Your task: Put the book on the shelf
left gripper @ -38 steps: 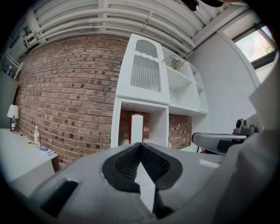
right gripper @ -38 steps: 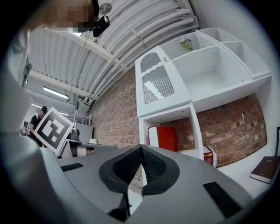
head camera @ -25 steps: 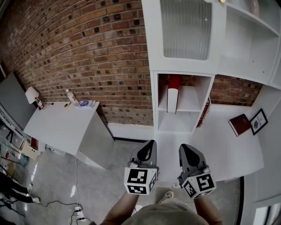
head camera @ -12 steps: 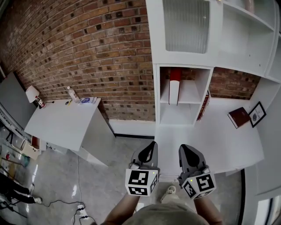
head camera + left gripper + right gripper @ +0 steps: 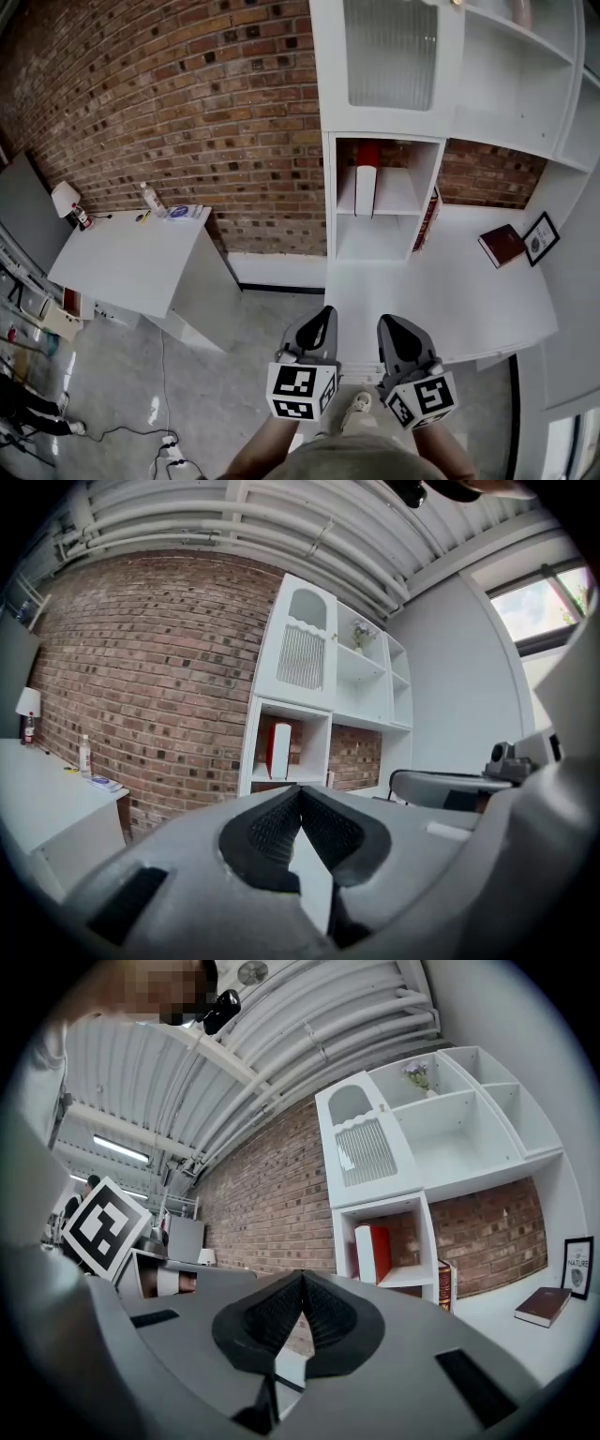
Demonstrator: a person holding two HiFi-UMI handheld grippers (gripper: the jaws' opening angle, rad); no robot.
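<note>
Black ribbed pads are meeting flush on the left gripper and the right gripper. Both sets of jaws are pressing together with nothing between them, as they were a second and a half ago. What is changing is range: the white shelf unit is showing smaller in both gripper views than before, and the head view is taking in more floor. The person is therefore judged to be backing away. A red book is standing upright in the unit's upper cubby, toward its left side, which is where the task wants a book. Whether this task put it there cannot be settled from one moment. A dark maroon book is lying flat on the white counter, just beside a framed picture. Another red-spined book is leaning at the cubby's outer right side. Beyond, a brick wall is backing the unit. A white table carrying a lamp and a bottle is standing well to the left.
</note>
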